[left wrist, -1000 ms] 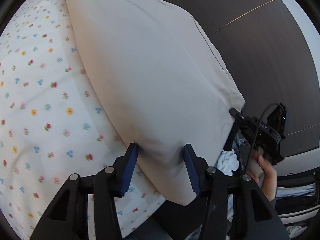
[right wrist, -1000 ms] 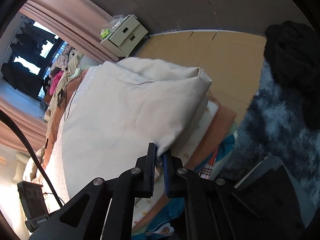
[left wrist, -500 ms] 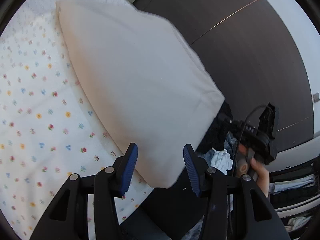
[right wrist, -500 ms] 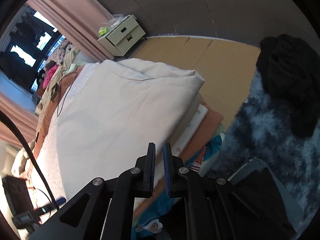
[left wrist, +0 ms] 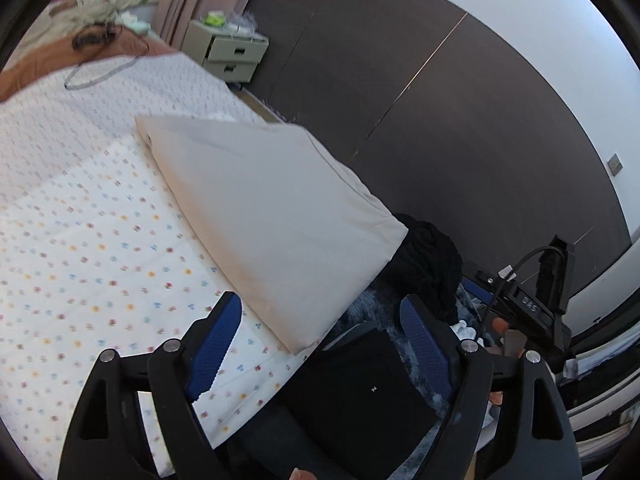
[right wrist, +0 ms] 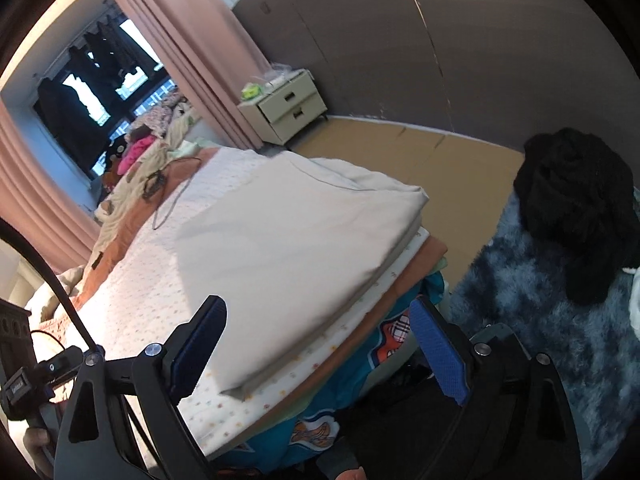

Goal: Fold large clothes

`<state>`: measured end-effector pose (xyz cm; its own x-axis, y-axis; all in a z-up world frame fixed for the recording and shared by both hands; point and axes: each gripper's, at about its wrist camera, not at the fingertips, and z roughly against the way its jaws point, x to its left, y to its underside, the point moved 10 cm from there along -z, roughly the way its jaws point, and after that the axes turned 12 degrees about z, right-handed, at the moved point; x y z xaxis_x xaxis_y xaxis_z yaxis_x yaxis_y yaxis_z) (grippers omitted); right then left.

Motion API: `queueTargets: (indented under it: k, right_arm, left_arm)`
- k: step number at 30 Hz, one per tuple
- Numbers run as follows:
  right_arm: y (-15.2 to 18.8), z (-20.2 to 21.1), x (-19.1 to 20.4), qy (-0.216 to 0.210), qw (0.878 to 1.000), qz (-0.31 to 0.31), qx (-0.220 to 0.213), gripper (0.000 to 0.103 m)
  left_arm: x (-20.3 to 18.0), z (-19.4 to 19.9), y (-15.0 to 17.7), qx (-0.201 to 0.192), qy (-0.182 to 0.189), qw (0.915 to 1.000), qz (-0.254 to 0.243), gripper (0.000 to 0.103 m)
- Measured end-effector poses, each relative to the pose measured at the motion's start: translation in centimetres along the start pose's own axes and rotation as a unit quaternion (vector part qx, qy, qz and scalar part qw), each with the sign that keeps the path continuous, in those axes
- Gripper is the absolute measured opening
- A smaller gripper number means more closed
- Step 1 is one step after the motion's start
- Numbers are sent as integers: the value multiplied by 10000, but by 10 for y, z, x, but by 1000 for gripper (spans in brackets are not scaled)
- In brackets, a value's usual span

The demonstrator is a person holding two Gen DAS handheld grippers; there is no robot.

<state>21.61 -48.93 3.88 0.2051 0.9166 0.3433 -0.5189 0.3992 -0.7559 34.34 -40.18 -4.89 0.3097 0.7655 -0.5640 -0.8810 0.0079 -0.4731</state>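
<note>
A folded cream cloth (left wrist: pixel 264 200) lies flat on the flower-print sheet (left wrist: pixel 88 240) of the bed, along its right edge. My left gripper (left wrist: pixel 320 338) hangs above and behind the cloth's near corner. Its jaws are opening wide and the blue pads (left wrist: pixel 216 336) touch nothing. In the right wrist view the same cream cloth (right wrist: pixel 288 240) rests on the stacked bedding. My right gripper (right wrist: pixel 316 354) is back from the cloth's near edge, its jaws opening and nothing between them. Each view shows the other gripper at its side: the right gripper (left wrist: pixel 536 304) and the left gripper (right wrist: pixel 24 384).
A pale bedside cabinet (right wrist: pixel 286 104) stands by the pink curtain (right wrist: pixel 192 60). Loose clothes (right wrist: pixel 152 148) pile at the bed's far end. A black fluffy garment (right wrist: pixel 576 208) lies on a blue shaggy rug (right wrist: pixel 540 320) beside the bed. A black box (left wrist: pixel 360 392) sits below the bed's corner.
Both grippers let go of the cream cloth, opened wide and drew back and up. The cloth settled flat on the bed.
</note>
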Motion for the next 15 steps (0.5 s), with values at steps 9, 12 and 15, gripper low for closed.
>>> queueTargets:
  k: [9,12,15]
  right_arm:
    - [39,61,33,81,9992,258,-283,92]
    - [50,78,45,79,9987,362,-340,92]
    - [60,94,55,226,9980,495,-317,103]
  left_arm:
    - [-16,63,13,-393,-103,9986,-328,83]
    - [-22,89,21,-583,-161,9966,-554,83]
    - [-28,119,29,-847,-217,9937,-703,83]
